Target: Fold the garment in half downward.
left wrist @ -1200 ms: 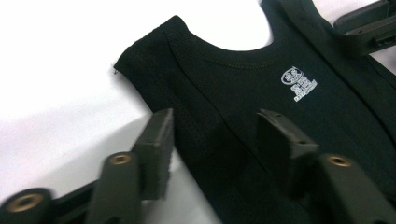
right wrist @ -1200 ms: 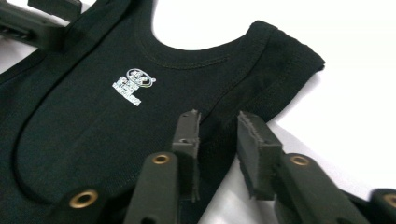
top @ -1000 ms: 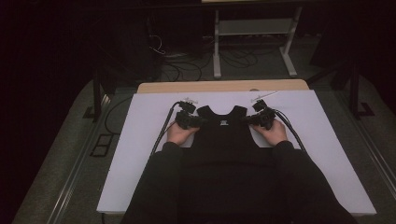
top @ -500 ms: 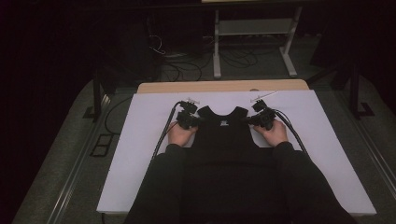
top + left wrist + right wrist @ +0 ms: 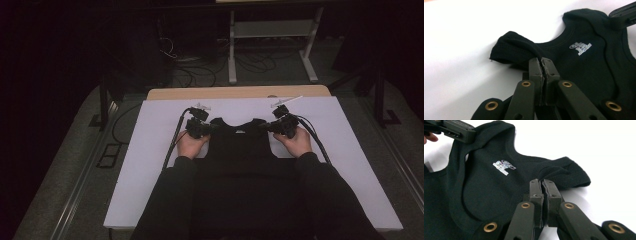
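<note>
White table sheet (image 5: pixel 150 165), dark room; black tank top (image 5: pixel 242 150) flat at centre, neckline toward far edge, long axis running back to the person.
Left gripper (image 5: pixel 209 129) and right gripper (image 5: pixel 270 126) each clamped on a shoulder strap; cables trail outward.

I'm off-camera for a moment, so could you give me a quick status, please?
Left gripper and right gripper both shut on black cotton tank top, one per shoulder strap. Top flat on white table. Nothing in the way.

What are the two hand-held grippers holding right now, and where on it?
Both hold the black tank top: the left hand-held gripper is shut on its one shoulder strap, the right hand-held gripper on the other.
</note>
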Motion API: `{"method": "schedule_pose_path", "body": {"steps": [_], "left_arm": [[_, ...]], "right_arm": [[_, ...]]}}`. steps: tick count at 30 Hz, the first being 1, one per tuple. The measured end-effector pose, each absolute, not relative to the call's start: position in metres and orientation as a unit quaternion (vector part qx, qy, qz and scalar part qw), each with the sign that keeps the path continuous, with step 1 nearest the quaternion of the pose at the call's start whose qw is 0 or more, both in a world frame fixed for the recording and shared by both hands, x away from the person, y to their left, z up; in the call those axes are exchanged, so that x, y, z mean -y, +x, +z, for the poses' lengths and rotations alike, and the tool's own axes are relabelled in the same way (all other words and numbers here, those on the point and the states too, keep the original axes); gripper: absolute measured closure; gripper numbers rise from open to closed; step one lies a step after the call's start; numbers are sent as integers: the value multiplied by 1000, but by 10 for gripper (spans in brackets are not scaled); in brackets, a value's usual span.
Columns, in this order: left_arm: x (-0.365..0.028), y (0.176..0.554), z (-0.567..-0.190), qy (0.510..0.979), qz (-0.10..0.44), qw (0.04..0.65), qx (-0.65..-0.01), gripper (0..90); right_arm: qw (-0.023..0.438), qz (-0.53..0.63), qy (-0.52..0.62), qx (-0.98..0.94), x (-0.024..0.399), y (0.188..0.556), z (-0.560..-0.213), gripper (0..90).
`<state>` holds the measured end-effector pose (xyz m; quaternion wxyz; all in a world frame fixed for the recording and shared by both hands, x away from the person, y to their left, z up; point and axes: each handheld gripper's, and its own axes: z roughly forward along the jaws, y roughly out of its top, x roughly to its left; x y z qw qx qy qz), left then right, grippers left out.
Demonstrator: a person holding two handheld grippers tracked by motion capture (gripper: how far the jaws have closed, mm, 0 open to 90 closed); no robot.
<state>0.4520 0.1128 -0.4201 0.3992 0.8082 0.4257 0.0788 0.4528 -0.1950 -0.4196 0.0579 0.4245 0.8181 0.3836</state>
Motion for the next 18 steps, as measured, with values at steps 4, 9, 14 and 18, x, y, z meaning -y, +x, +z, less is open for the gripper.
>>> {"method": "schedule_pose_path", "body": {"steps": [4, 9, 14, 18], "left_arm": [[-114, 449, -413, 807, 81, 401, -426, 866], [-114, 444, -406, 811, 84, 401, -419, 866], [-115, 441, -397, 811, 91, 403, -413, 865], [-117, 439, -390, 809, 95, 408, -411, 865]], "right_arm": [[66, 388, 422, -816, 195, 449, -413, 852], [70, 389, 416, -819, 193, 445, -406, 852], [78, 393, 411, -819, 194, 440, -398, 851], [79, 397, 411, -817, 195, 437, -392, 851]]}}
